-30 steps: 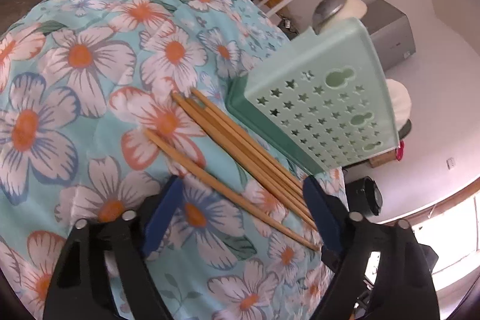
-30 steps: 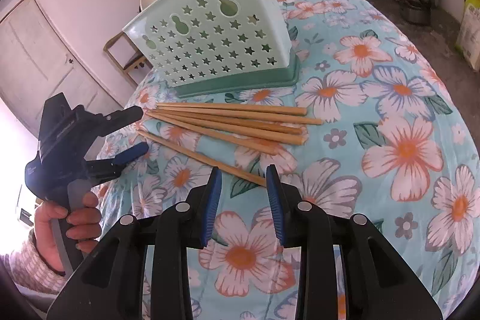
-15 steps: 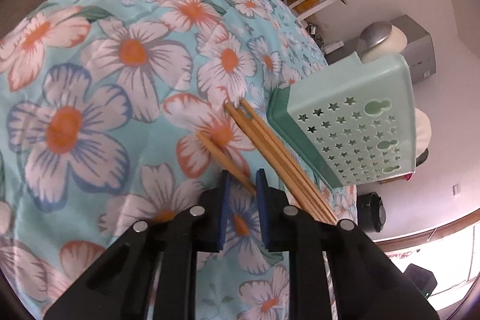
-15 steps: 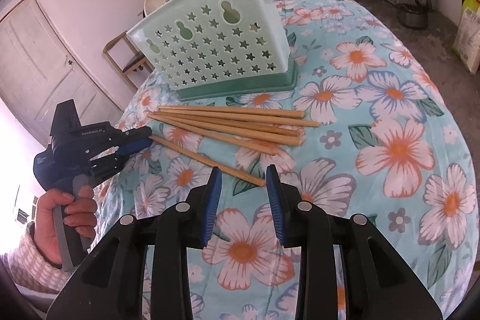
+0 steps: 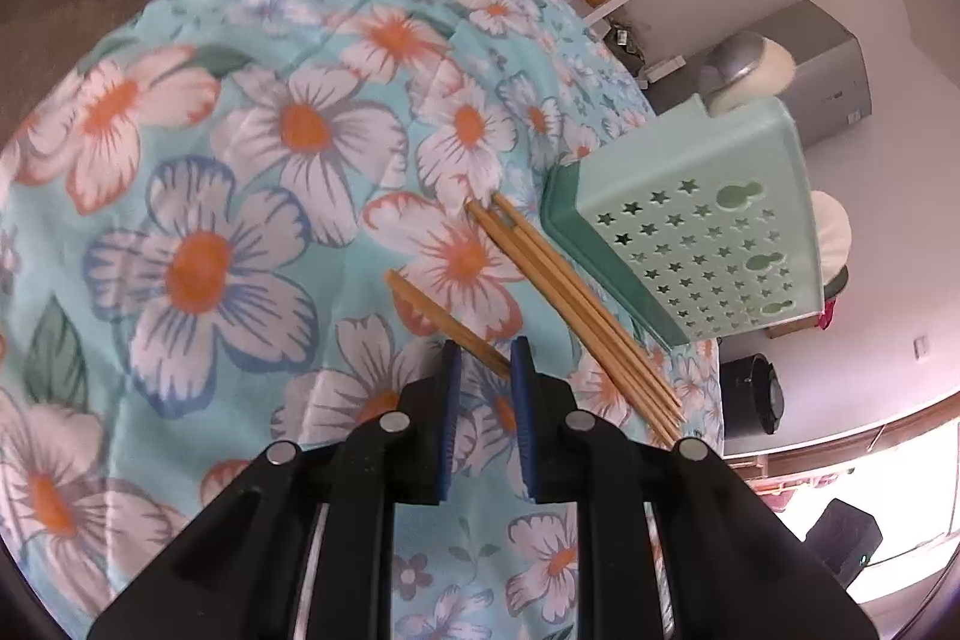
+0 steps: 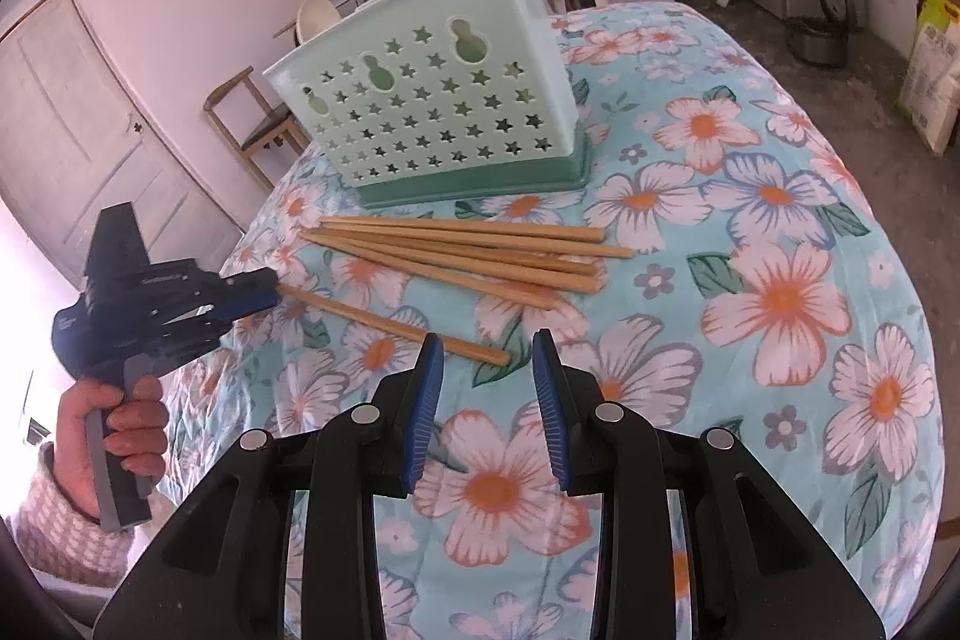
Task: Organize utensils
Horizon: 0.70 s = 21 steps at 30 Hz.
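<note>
A lone wooden chopstick (image 5: 432,310) lies on the floral tablecloth, apart from a bundle of several chopsticks (image 5: 570,304) beside the mint green star-punched utensil holder (image 5: 702,232). My left gripper (image 5: 485,358) is shut on the near end of the lone chopstick. In the right wrist view the left gripper (image 6: 264,287) pinches that chopstick (image 6: 390,322) at its left end, while the rest rests on the cloth. The bundle (image 6: 468,250) lies in front of the upright holder (image 6: 432,112). My right gripper (image 6: 487,349) hovers open over the chopstick's other end, gripping nothing.
A person's hand (image 6: 120,418) in a knit sleeve holds the left gripper past the table's left edge. A wooden chair (image 6: 258,124) and a white door (image 6: 78,112) stand behind. A cooker pot (image 6: 819,34) sits on the floor at the right.
My left gripper went from wide open to shut on the lone chopstick's end and shifted a little across the cloth. The right gripper stayed put.
</note>
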Each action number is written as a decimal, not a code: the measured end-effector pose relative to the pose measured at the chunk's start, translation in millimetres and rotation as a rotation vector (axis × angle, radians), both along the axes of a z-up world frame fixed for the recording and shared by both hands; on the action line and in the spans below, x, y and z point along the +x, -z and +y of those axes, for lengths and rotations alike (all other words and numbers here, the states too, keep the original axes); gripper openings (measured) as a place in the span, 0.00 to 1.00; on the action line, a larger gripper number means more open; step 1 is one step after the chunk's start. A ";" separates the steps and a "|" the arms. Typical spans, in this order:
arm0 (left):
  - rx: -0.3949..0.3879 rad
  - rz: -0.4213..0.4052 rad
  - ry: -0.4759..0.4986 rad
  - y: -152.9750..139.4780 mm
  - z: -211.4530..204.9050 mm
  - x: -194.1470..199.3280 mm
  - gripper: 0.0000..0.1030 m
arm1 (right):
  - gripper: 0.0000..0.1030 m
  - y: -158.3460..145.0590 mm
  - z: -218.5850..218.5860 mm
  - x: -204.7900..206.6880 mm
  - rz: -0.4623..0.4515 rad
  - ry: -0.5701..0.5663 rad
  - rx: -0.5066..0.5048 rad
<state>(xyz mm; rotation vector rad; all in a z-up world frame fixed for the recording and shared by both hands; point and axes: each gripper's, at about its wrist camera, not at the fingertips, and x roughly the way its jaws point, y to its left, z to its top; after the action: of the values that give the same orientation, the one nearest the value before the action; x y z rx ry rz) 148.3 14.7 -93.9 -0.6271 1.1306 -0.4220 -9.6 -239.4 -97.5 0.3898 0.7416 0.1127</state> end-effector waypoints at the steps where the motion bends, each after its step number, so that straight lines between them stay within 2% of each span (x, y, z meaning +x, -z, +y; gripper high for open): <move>1: -0.007 0.008 -0.008 2.1 -2.9 1.8 0.15 | 0.29 -0.3 0.5 -0.7 -0.001 0.001 -0.003; 9: -0.026 0.057 -0.063 9.0 -8.8 9.2 0.16 | 0.29 4.0 -2.2 -2.7 0.005 0.005 0.015; 15: -0.055 0.094 -0.147 13.3 -11.0 12.1 0.18 | 0.29 9.8 0.2 -0.6 0.008 -0.023 0.035; 18: -0.090 0.107 -0.201 13.4 -12.0 10.8 0.28 | 0.29 11.8 -0.5 -0.8 0.010 -0.037 0.054; 20: -0.107 0.104 -0.226 11.1 -15.1 9.3 0.42 | 0.29 13.4 -0.8 -0.4 0.017 -0.052 0.058; 21: -0.110 0.099 -0.231 9.4 -17.3 9.5 0.46 | 0.29 13.5 -1.1 -0.5 0.021 -0.058 0.060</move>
<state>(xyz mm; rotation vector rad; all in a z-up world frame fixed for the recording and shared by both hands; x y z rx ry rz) 157.8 -2.6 -103.3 -0.8729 1.1187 -0.2577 -10.1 -240.5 -111.0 0.4272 0.7715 0.1856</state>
